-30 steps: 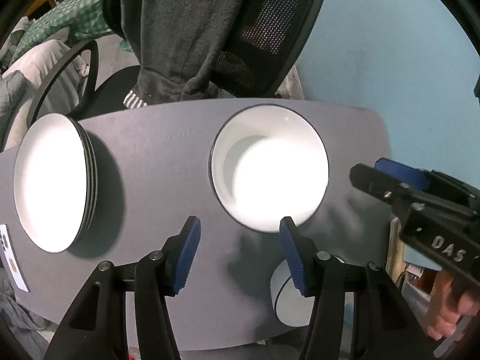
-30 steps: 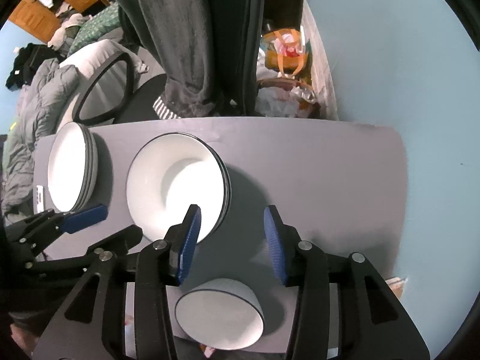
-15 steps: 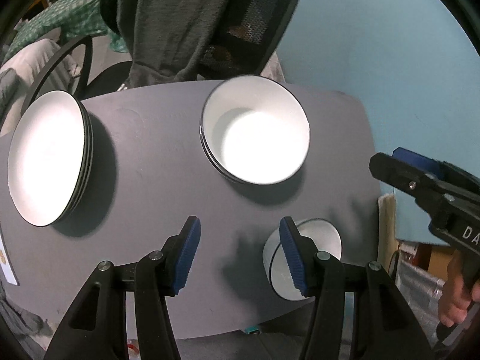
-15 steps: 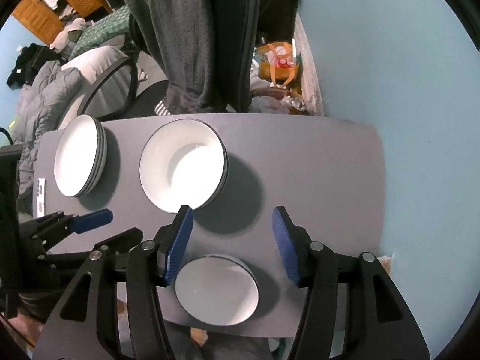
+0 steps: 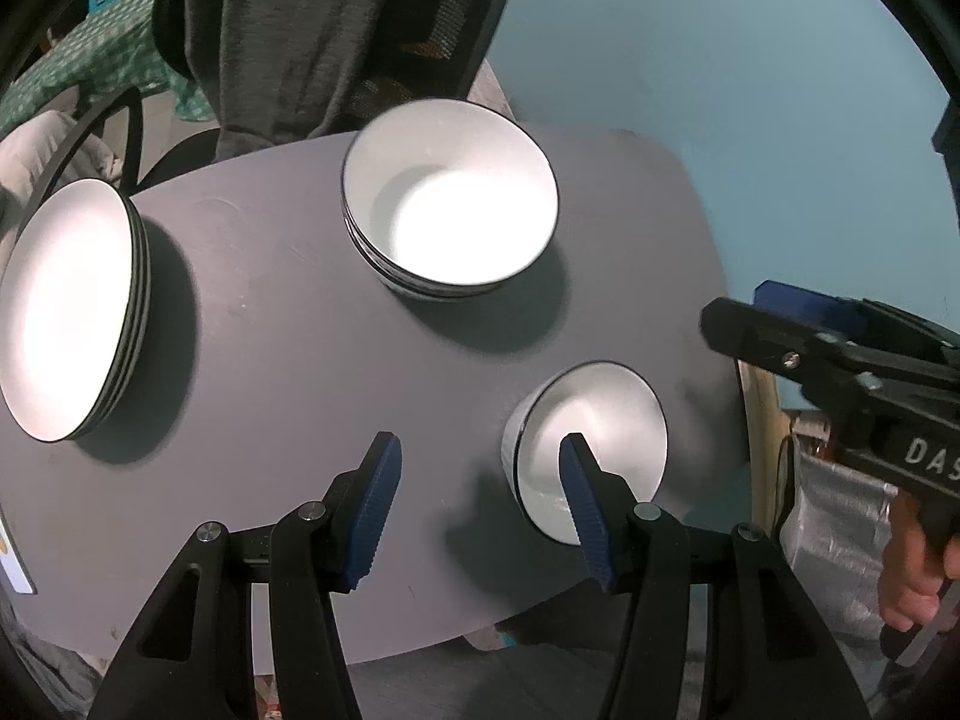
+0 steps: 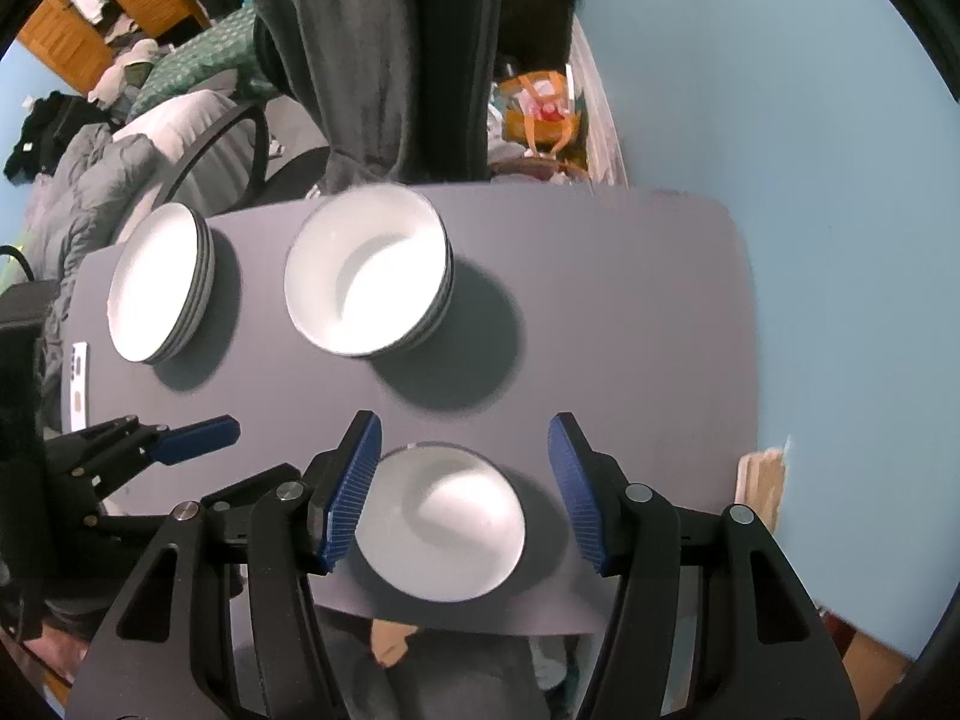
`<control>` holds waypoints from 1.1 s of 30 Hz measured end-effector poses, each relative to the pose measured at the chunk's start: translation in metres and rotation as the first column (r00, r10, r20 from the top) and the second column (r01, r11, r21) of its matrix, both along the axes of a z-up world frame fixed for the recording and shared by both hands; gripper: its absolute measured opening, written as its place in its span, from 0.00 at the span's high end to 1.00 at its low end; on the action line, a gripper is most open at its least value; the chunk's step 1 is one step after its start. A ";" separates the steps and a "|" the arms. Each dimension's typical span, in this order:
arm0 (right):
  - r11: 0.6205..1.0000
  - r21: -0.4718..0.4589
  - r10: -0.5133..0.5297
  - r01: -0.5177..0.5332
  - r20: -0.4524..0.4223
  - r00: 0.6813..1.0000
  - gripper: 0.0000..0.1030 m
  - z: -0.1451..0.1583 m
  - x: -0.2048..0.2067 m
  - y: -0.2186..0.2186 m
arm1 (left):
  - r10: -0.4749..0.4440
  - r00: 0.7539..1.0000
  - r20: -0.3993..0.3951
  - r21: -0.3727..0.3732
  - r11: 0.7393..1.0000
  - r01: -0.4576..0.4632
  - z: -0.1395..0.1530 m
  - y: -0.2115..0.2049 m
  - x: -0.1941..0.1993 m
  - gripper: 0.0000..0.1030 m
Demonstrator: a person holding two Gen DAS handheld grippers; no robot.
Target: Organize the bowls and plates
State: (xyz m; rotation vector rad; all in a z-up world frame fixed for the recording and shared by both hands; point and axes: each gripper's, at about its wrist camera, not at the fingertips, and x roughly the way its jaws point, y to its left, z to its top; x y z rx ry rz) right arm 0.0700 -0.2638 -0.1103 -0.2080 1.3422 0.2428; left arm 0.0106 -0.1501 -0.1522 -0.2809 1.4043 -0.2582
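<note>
On the grey table (image 5: 288, 324) stand a stack of white plates (image 5: 66, 318) at the left, a stack of large white bowls (image 5: 450, 222) at the back middle, and a small white bowl (image 5: 600, 438) near the front edge. The same plates (image 6: 156, 282), large bowls (image 6: 366, 276) and small bowl (image 6: 444, 516) show in the right wrist view. My left gripper (image 5: 480, 492) is open and empty above the table, its right finger over the small bowl's rim. My right gripper (image 6: 462, 480) is open and empty, held above the small bowl, which lies between its fingers in the view.
An office chair with a grey garment (image 5: 288, 36) stands behind the table. A blue wall (image 6: 780, 120) runs along the right. A phone-like white item (image 6: 78, 384) lies at the table's left edge. Clutter and bags (image 6: 540, 114) sit behind the table.
Both grippers have pulled back and risen, so the table looks smaller and the small bowl is in fuller view. The right gripper's jaws have opened wider.
</note>
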 end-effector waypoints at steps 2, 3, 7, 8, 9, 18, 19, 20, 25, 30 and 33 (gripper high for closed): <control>1.000 -0.001 -0.013 0.013 -0.007 1.000 0.44 -0.006 -0.006 -0.003 | -0.019 1.000 0.000 0.010 1.000 0.019 0.000 -0.004 -0.003 0.46; 1.000 -0.006 -0.019 0.019 -0.010 1.000 0.44 -0.009 -0.008 -0.004 | -0.026 1.000 0.002 0.013 1.000 0.026 0.000 -0.005 -0.004 0.46; 0.999 0.001 -0.047 0.047 -0.025 0.999 0.44 -0.017 -0.019 -0.012 | -0.057 0.998 0.002 0.024 0.998 0.057 -0.003 -0.011 -0.008 0.46; 0.999 0.003 -0.054 0.054 -0.029 0.998 0.44 -0.019 -0.022 -0.014 | -0.064 0.998 -0.002 0.027 0.998 0.064 -0.005 -0.013 -0.008 0.46; 0.998 0.002 -0.060 0.060 -0.033 0.998 0.44 -0.021 -0.024 -0.016 | -0.069 0.998 -0.005 0.029 0.997 0.069 -0.007 -0.013 -0.009 0.46; 0.996 -0.005 -0.092 0.092 -0.060 0.994 0.44 -0.039 -0.034 -0.033 | -0.094 0.995 -0.033 0.042 0.995 0.096 -0.022 -0.026 -0.013 0.46; 0.995 -0.003 -0.097 0.097 -0.064 0.993 0.44 -0.041 -0.033 -0.035 | -0.097 0.995 -0.035 0.042 0.994 0.098 -0.024 -0.027 -0.013 0.46; 0.995 0.004 -0.101 0.101 -0.065 0.993 0.44 -0.043 -0.034 -0.037 | -0.100 0.994 -0.037 0.043 0.994 0.102 -0.026 -0.028 -0.012 0.46; 0.994 0.013 -0.112 0.113 -0.077 0.991 0.44 -0.054 -0.032 -0.045 | -0.114 0.992 -0.052 0.049 0.992 0.116 -0.036 -0.037 -0.012 0.46; 0.993 0.026 -0.112 0.115 -0.097 0.989 0.44 -0.066 -0.027 -0.051 | -0.102 0.992 -0.073 0.057 0.993 0.106 -0.049 -0.042 -0.011 0.46; 0.994 0.027 -0.100 0.103 -0.103 0.990 0.44 -0.073 -0.023 -0.051 | -0.086 0.991 -0.098 0.052 0.994 0.091 -0.058 -0.043 -0.009 0.46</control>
